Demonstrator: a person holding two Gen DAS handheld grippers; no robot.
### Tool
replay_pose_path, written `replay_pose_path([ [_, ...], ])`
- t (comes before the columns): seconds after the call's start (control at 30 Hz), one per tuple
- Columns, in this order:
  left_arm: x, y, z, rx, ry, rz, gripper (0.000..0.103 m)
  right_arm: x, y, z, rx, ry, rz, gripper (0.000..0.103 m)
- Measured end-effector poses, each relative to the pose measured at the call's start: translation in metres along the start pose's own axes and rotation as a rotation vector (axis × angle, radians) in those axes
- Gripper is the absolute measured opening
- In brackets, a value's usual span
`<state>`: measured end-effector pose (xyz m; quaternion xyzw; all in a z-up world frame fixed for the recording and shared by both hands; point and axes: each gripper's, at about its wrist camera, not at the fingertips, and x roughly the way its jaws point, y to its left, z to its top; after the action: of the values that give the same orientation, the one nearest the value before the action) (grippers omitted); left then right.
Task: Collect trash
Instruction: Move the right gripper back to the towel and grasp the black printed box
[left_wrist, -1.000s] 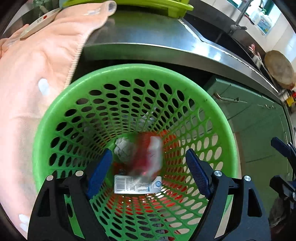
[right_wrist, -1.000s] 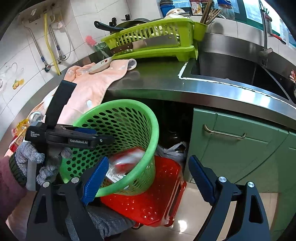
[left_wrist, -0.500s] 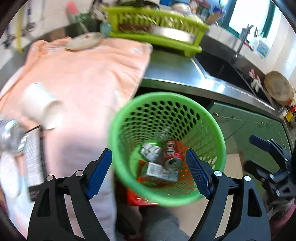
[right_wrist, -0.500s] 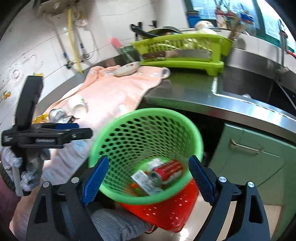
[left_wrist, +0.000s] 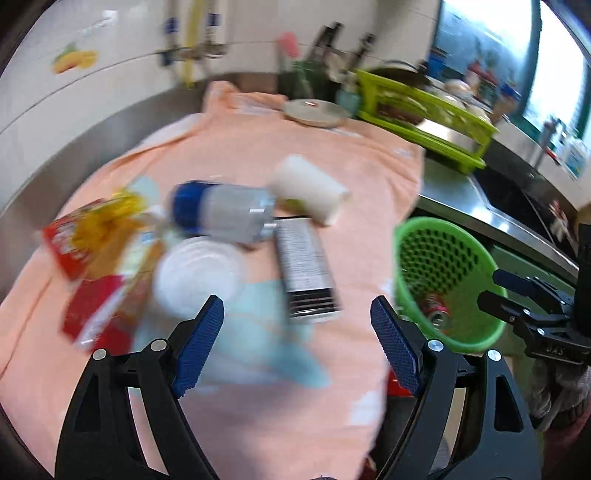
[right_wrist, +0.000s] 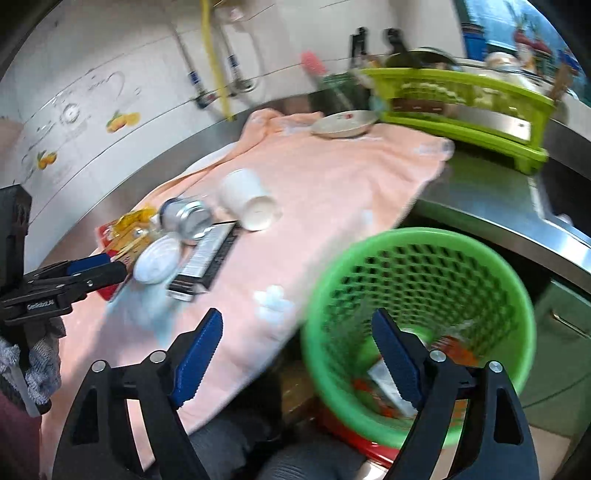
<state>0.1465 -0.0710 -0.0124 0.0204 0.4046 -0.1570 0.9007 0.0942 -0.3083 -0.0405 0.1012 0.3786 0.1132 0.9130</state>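
Both my left gripper (left_wrist: 297, 341) and right gripper (right_wrist: 295, 354) gape wide, empty. The green basket (right_wrist: 417, 332) by the counter's near edge holds some trash; bottle (left_wrist: 221, 214), cup (left_wrist: 308, 190), lid (left_wrist: 195, 275), box (left_wrist: 306, 273) and wrappers (left_wrist: 96, 251) remain on the towel (left_wrist: 258, 369).

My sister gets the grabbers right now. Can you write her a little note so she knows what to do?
Left gripper: open, empty, over the pink towel.
Right gripper: open, empty, between the towel and the green basket.
Done: a red can and some wrappers are in the basket, which sits below the counter edge.
Left on the towel: white cup, silver can, white lid, dark box, red and yellow packets.
Next, probably: grab the box or lid, the nearest ones, and drop it in the basket.
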Motion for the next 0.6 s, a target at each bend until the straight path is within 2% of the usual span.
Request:
replay_pose_path([
  [0.2,-0.029,0.055,-0.009,-0.065,-0.046,0.079,0.081,0.041,0.044,0.015,0.005,0.067,0.063,0.070],
  [0.33,-0.041,0.084,-0.017,-0.105,-0.059,0.111,0.081,0.076,0.074,0.026,0.000,0.119,0.072,0.063],
  [0.6,-0.050,0.109,-0.034,-0.146,-0.069,0.113,0.078,0.127,0.097,0.041,0.044,0.179,0.046,0.058],
])
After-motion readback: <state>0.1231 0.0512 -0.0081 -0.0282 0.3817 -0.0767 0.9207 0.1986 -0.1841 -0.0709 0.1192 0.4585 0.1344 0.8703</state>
